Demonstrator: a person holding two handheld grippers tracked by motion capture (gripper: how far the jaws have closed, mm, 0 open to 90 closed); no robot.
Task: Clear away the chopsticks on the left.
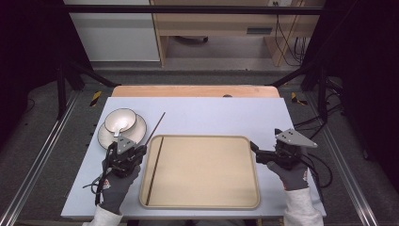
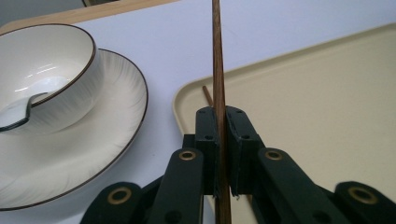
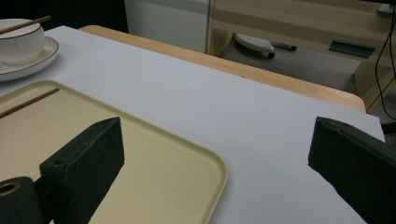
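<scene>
My left gripper [image 1: 137, 150] [image 2: 222, 119] is shut on a dark wooden chopstick [image 1: 155, 128] [image 2: 217, 56], which points away over the table beside the tray's left rim. A second chopstick [image 1: 154, 170] [image 3: 28, 103] lies inside the beige tray [image 1: 202, 202] [image 3: 154, 158] along its left side; its tip [image 2: 207, 94] shows past my jaws. At the tray's right edge, my right gripper [image 1: 254, 148] [image 3: 217, 140] stands open with nothing between its jaws.
A white bowl [image 1: 120, 120] [image 2: 46, 60] with a spoon [image 2: 18, 112] in it sits on a dark-rimmed white plate [image 1: 104, 138] [image 2: 93, 140] left of the tray. The wooden table edge [image 1: 195, 91] is at the back, with shelving [image 3: 299, 23] beyond.
</scene>
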